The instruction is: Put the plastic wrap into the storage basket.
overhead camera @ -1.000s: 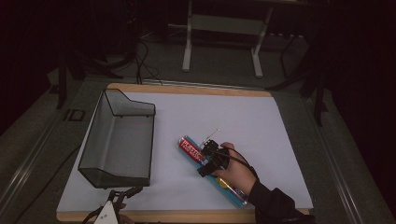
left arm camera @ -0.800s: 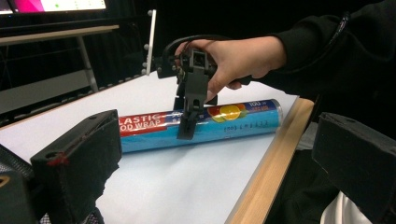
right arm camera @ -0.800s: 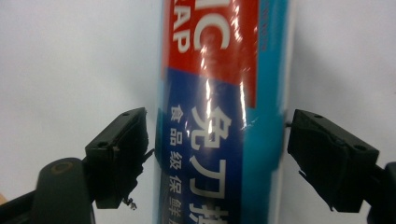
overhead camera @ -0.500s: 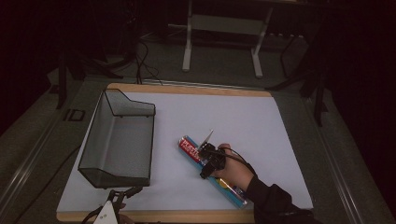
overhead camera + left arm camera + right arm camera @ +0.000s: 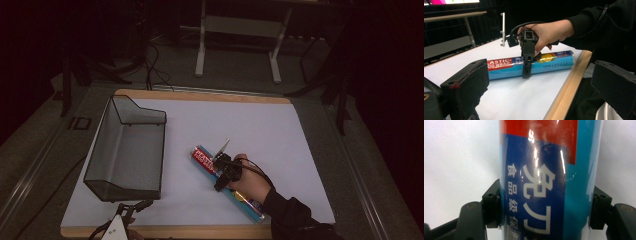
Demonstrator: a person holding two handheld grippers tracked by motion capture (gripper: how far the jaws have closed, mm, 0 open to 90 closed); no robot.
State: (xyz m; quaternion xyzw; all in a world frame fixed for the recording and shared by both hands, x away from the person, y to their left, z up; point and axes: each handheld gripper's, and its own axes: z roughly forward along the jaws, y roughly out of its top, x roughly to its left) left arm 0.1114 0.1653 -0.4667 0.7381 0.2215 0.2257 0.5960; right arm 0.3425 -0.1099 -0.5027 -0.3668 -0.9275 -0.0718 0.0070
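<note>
The right claw has just closed, pinching the plastic wrap roll right of the mesh basket; left claw spread. Next, probably lift it toward the basket.

The high view looks down on the whole table, while both gripper views sit low, sharing the plastic wrap box mid-frame.

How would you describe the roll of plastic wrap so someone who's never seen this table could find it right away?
On the white table top, look right of the black wire mesh basket, toward the near wooden edge. There lies a long plastic wrap roll, with the right gripper shut on its middle. It is the only colourful thing there: a shiny tube, red at one end and blue along the rest.
</note>
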